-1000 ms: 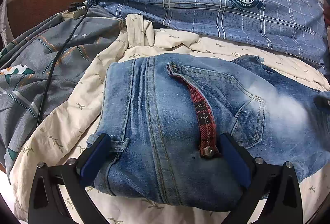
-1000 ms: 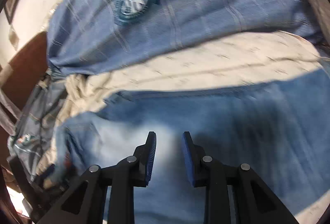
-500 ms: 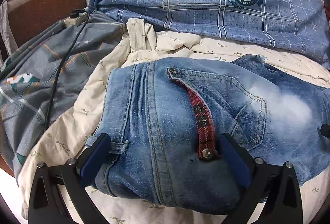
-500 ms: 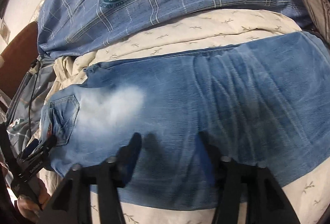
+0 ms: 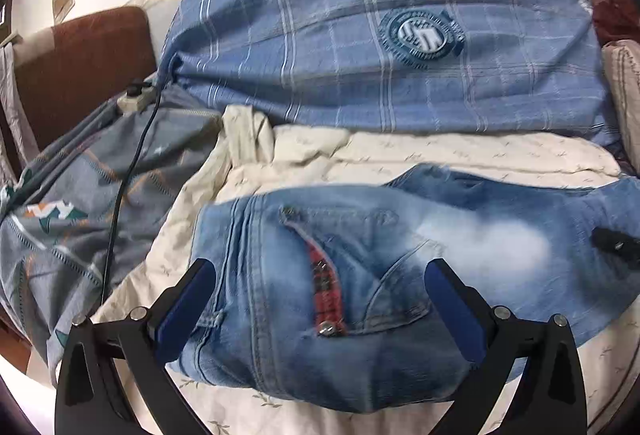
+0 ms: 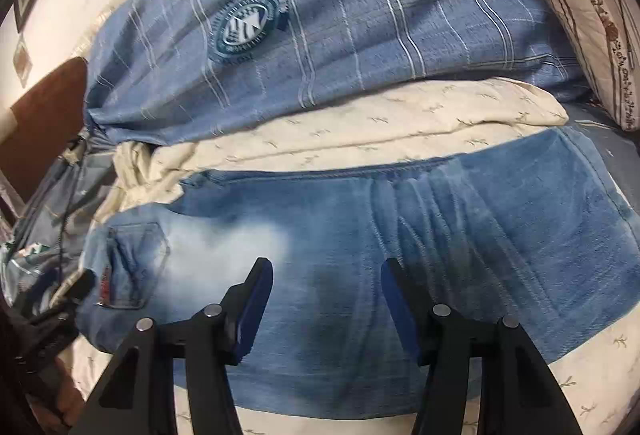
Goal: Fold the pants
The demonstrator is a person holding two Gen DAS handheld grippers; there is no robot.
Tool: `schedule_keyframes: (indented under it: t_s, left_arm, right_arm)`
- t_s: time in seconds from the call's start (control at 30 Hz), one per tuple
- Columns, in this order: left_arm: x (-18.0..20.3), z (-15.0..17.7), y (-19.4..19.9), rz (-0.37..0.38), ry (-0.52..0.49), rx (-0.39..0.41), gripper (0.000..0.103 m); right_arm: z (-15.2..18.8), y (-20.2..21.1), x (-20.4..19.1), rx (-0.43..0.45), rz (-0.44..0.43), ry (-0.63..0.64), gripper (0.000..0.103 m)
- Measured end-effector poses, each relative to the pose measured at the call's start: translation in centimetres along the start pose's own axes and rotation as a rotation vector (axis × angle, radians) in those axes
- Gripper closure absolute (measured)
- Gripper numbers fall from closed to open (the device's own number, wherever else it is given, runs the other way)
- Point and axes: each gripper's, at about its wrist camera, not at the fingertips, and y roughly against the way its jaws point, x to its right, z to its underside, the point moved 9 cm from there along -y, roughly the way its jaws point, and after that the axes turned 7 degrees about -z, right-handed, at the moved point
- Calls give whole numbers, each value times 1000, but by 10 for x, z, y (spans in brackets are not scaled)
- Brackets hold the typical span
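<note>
right tool (image 6: 326, 275) opened wider; left tool (image 5: 320, 283) lifted off jeans (image 5: 360, 295)

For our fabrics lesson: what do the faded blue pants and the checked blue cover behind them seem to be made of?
Faded blue pants: apparently denim, matte, with bleached pale patches, a thick stitched seam and a sewn pocket. Checked blue cover: seemingly light woven cotton, matte, with thin white lines and soft creases; the exact fibre cannot be told.

A bed is covered by a cream sheet printed with small sprigs (image 5: 460, 155). Faded blue denim jeans (image 5: 360, 275) are laid flat on it. Behind the jeans a blue plaid quilt with a round emblem (image 5: 340, 47) is piled; to their left a grey patterned cover (image 5: 68, 219) is spread.
</note>
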Motion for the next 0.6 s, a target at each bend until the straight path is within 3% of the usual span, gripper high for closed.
schedule_keyframes:
  t_s: [0.13,0.33,0.6]
  left_arm:
    - [-7,-7,3,3,19,18,0]
    - [-49,-18,-4,-62,118,35,0]
    - [-120,-24,-12,-161,284,43,0]
  right_arm:
    - [1,-4,14,-25,36,0,43]
    - [8,-18,26,-87,36,-64,43]
    - [2,-15,-23,-19,-47,56,43]
